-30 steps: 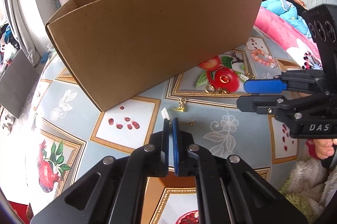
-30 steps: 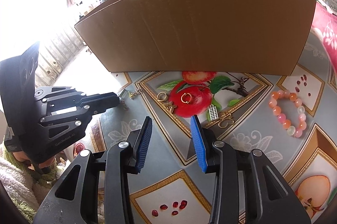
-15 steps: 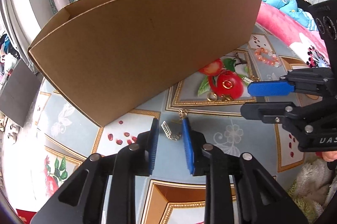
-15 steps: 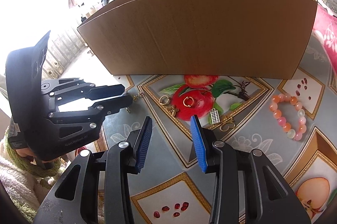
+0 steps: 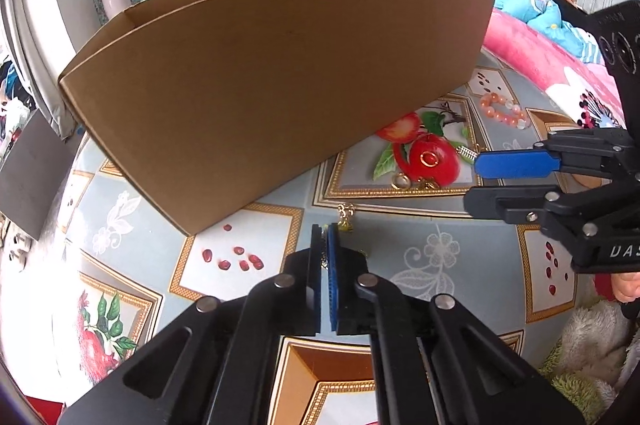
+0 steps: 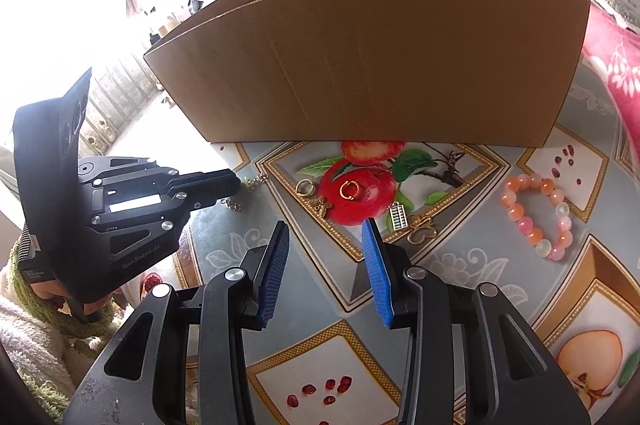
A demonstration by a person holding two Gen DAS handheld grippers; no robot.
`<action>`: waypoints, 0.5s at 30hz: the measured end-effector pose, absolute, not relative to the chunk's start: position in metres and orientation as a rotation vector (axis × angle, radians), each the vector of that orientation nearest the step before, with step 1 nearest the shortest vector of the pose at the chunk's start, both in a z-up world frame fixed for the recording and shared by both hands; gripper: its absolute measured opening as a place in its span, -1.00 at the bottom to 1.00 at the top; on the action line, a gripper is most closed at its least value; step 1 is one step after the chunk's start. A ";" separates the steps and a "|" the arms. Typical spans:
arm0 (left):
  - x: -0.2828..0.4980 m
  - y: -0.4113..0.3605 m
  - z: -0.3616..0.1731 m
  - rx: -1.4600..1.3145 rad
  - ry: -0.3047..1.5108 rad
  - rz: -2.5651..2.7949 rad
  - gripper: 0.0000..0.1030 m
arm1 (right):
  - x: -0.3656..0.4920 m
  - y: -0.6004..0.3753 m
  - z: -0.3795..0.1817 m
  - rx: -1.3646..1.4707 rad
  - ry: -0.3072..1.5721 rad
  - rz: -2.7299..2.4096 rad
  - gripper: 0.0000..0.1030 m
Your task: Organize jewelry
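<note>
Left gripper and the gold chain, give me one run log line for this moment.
left gripper: shut on gold chain | right gripper: open, empty | bead bracelet: on tablecloth, untouched | cardboard box: behind jewelry

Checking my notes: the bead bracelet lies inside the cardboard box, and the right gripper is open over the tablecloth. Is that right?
Not quite. The bead bracelet lies on the tablecloth, outside the cardboard box and in front of its right end, as the right wrist view shows. The right gripper is indeed open over the tablecloth.
</note>
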State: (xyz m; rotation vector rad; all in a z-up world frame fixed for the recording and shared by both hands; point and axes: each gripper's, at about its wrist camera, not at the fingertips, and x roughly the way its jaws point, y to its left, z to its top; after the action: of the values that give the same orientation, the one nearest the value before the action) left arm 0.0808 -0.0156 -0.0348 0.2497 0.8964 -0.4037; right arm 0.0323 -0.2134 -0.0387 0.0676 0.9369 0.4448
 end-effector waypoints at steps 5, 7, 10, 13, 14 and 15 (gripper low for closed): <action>0.074 -0.012 -0.035 0.234 0.901 -0.400 -0.96 | 0.026 -0.219 -0.030 0.015 0.914 0.398 -0.28; 0.071 -0.010 -0.035 0.227 0.901 -0.402 -0.96 | 0.027 -0.222 -0.029 -0.015 0.913 0.365 -0.28; 0.068 -0.009 -0.035 0.226 0.897 -0.407 -0.96 | 0.033 -0.225 -0.031 -0.044 0.928 0.340 -0.31; 0.068 -0.010 -0.035 0.226 0.893 -0.411 -0.96 | 0.039 -0.223 -0.029 -0.089 0.930 0.351 -0.36; 0.068 -0.011 -0.035 0.225 0.892 -0.412 -0.96 | 0.041 -0.221 -0.029 -0.102 0.932 0.358 -0.39; 0.068 -0.011 -0.035 0.223 0.890 -0.413 -0.96 | 0.043 -0.219 -0.028 -0.120 0.935 0.365 -0.46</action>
State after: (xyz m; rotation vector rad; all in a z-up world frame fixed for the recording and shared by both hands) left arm 0.0683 -0.0108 -0.0350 0.2230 0.8900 -0.4131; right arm 0.0431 -0.2187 -0.0285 -0.1197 0.9347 0.3647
